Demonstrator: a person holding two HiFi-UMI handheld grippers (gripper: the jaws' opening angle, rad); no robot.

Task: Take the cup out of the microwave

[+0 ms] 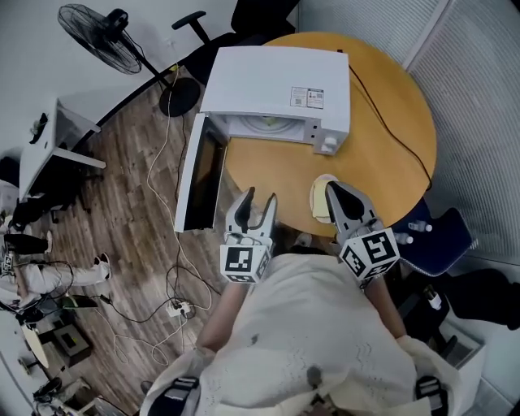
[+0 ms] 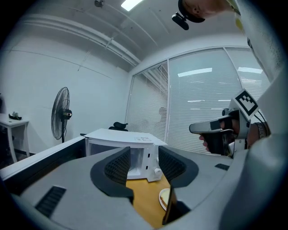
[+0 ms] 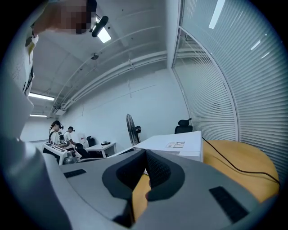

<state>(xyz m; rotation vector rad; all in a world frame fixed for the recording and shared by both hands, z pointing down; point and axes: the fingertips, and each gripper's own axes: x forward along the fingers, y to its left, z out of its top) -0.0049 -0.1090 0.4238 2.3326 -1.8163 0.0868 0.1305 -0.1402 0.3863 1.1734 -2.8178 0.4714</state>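
The white microwave stands on the round wooden table with its door swung open to the left; I see no cup in its cavity. A cream cup sits on the table near the front edge, just left of my right gripper, whose jaws are shut with nothing between them. My left gripper hovers open and empty at the table's edge by the door. In the left gripper view the cup lies low and right of the open jaws, before the microwave. The right gripper view looks past the microwave.
A black cable runs from the microwave across the table's right side. A standing fan and an office chair are beyond the table. Cables trail over the wood floor. A white desk and people are at left.
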